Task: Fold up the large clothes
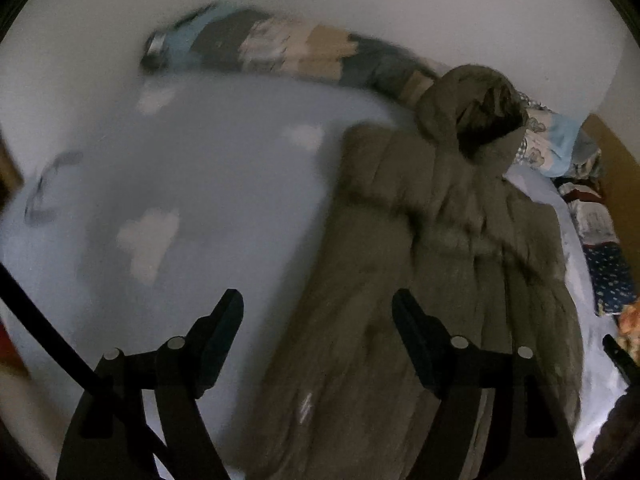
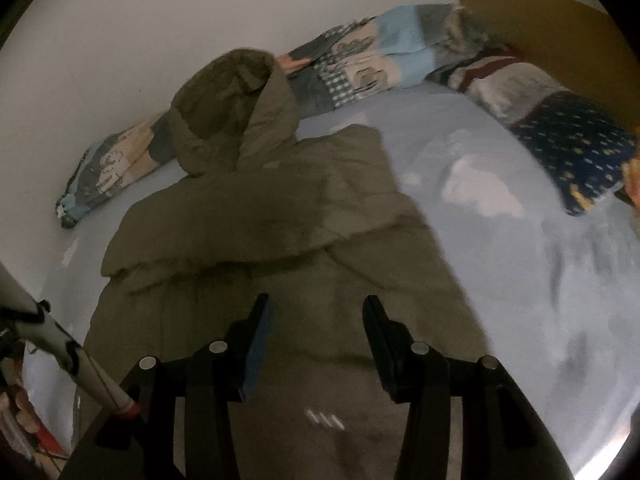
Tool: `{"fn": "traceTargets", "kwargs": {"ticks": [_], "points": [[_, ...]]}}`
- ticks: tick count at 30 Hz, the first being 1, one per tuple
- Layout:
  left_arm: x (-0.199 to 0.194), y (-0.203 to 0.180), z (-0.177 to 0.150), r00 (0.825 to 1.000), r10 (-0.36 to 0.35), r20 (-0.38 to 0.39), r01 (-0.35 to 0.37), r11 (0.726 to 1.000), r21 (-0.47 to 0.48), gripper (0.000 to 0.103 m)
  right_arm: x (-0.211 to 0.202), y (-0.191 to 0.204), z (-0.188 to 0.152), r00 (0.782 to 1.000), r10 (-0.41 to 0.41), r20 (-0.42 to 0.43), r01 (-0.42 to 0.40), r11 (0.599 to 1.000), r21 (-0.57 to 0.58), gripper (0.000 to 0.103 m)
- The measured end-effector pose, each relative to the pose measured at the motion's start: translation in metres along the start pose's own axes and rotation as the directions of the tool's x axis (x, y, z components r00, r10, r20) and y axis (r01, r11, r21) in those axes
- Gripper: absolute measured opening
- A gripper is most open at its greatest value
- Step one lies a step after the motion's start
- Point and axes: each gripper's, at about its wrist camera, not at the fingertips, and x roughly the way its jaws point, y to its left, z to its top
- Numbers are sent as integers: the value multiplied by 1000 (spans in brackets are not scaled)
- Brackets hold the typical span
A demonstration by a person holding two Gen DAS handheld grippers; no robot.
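One olive-brown hooded padded coat [image 2: 280,264] on pale blue sheet [image 2: 500,260]; hem cut off. Left gripper [image 1: 318,312] and right gripper [image 2: 316,316]: both spread apart, empty.

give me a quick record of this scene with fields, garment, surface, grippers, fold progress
garment: olive hooded puffer coat, lying lengthwise, hood at the far end toward the wall
surface: bed with light blue cloud-print sheet
bedding nearby: patchwork quilt bunched along the wall
left gripper: open, holds nothing, above the coat's left edge
right gripper: open, holds nothing, above the coat's middle
fold progress: sleeves appear folded in over the body; the coat is not yet folded lengthwise
image quality: left view is motion-blurred
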Motion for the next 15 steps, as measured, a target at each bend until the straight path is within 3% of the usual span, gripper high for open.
{"fn": "traceTargets", "kwargs": {"ticks": [4,8,11,13,15], "points": [[-1,55,-62,995,-8,-100,-2,995,-102,76,-40,-39,-37,1000,-10,-7,10,1000,24,52],[6,85,-92,982,-66,-178,26,976,-216,76,-59,-85,-68,999,-10,-47,16,992,125,52],[13,84,-106,962,-172,-211,117,962,-249,76,-66,-115,-84,998,-11,-66,25,977,213,55],[21,77,-113,940,-239,-243,173,949,-265,76,-69,-130,-92,997,-27,-74,45,967,250,68],[30,68,-119,930,-246,-274,176,950,-258,76,-65,-139,-97,995,-20,-99,46,961,273,68]]}}
